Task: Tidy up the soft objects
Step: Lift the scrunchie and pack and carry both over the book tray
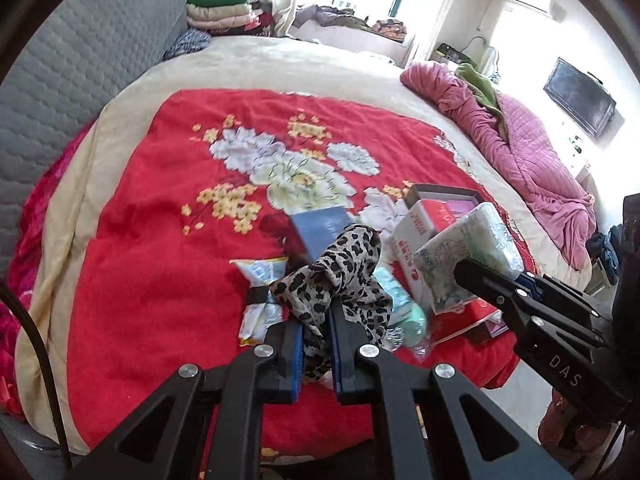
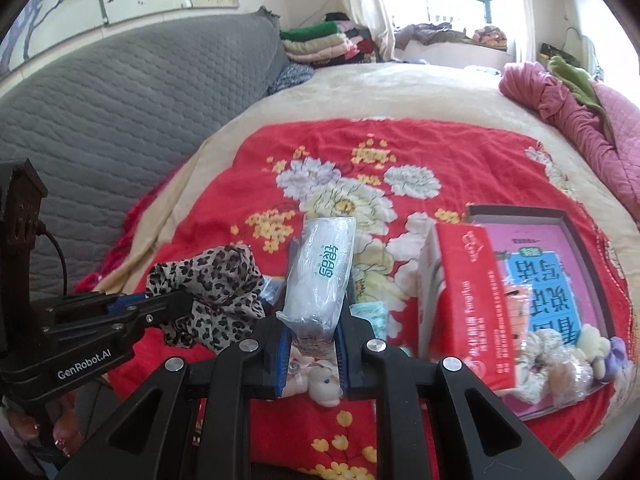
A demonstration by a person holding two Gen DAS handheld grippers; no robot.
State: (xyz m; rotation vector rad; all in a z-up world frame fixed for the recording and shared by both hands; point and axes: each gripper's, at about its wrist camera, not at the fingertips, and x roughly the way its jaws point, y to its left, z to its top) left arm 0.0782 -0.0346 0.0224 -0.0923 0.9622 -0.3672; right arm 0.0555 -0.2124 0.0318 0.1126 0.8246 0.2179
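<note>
My left gripper (image 1: 316, 320) is shut on a leopard-print cloth (image 1: 340, 268), bunched and lifted above the red floral blanket (image 1: 160, 240); the cloth also shows in the right wrist view (image 2: 216, 280). My right gripper (image 2: 310, 320) is shut on a clear-wrapped tissue pack (image 2: 324, 268), held tilted above the blanket; it also shows in the left wrist view (image 1: 468, 252). Under the right gripper lies a small doll face (image 2: 320, 380).
A red carton (image 2: 468, 300) stands by an open box with a pink and blue book (image 2: 552, 280) and packed scrunchies (image 2: 560, 364). A blue book (image 1: 320, 228), a snack packet (image 1: 260, 272) and a green pack (image 1: 404, 308) lie near. A pink quilt (image 1: 532, 160) and a grey headboard (image 2: 120, 120) flank the bed.
</note>
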